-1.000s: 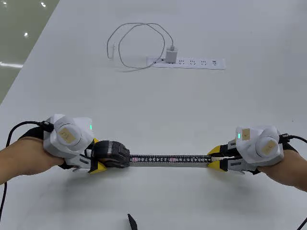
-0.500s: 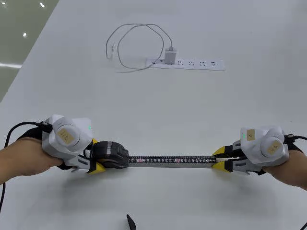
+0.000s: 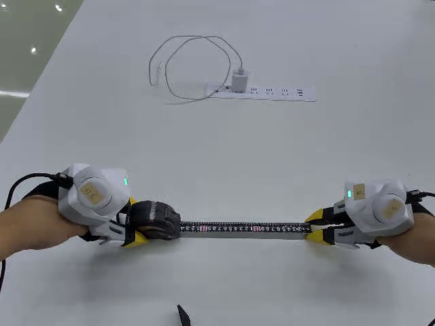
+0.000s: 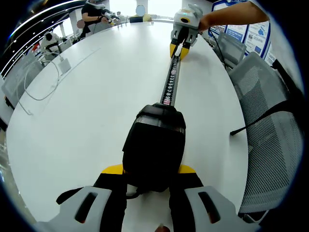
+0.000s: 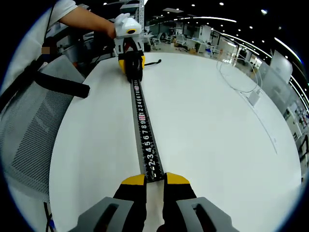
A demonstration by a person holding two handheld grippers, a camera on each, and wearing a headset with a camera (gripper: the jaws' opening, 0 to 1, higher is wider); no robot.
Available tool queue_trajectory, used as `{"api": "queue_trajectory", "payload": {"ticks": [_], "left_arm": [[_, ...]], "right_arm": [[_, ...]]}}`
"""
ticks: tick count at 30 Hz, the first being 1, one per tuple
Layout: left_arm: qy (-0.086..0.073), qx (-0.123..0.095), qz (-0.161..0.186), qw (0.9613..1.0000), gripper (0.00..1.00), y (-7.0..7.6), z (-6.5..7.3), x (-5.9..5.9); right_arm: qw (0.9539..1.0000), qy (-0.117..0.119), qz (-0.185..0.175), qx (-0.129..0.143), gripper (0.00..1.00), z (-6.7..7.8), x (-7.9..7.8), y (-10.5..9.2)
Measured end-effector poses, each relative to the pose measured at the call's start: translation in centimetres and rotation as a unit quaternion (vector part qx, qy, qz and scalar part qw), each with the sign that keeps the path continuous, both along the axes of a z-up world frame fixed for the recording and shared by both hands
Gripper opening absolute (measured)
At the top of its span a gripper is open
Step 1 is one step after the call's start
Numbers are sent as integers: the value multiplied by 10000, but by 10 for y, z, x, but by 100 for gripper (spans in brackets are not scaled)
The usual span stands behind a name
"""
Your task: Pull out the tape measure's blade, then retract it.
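Tape measure [image 3: 155, 220] lies at lower left of the head view on the table [image 3: 224, 156], body clamped in the left gripper [image 3: 136, 221], blade [image 3: 245, 228] stretched flat to the right gripper [image 3: 314, 226] pinching its tip at lower right; pull-out looks underway, next probably easing the tip back toward the body.

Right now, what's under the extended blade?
Bare white table under the blade, stretched between the tape measure case and the right gripper. The strip directly beneath is covered.
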State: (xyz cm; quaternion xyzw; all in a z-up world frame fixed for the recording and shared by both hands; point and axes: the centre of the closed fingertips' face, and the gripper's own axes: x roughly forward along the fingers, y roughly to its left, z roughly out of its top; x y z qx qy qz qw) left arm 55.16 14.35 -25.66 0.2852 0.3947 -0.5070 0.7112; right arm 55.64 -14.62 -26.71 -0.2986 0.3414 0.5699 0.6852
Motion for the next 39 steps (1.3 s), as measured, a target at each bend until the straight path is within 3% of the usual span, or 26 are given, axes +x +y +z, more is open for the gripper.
{"api": "queue_trajectory", "payload": {"ticks": [23, 39], "left_arm": [[-3, -51, -6, 10000, 29, -1, -1, 2], [-41, 51, -36, 10000, 29, -1, -1, 3]], "right_arm": [[9998, 113, 4, -172, 8, 1, 0, -6], [9986, 188, 247, -422, 9, -1, 0, -7]]}}
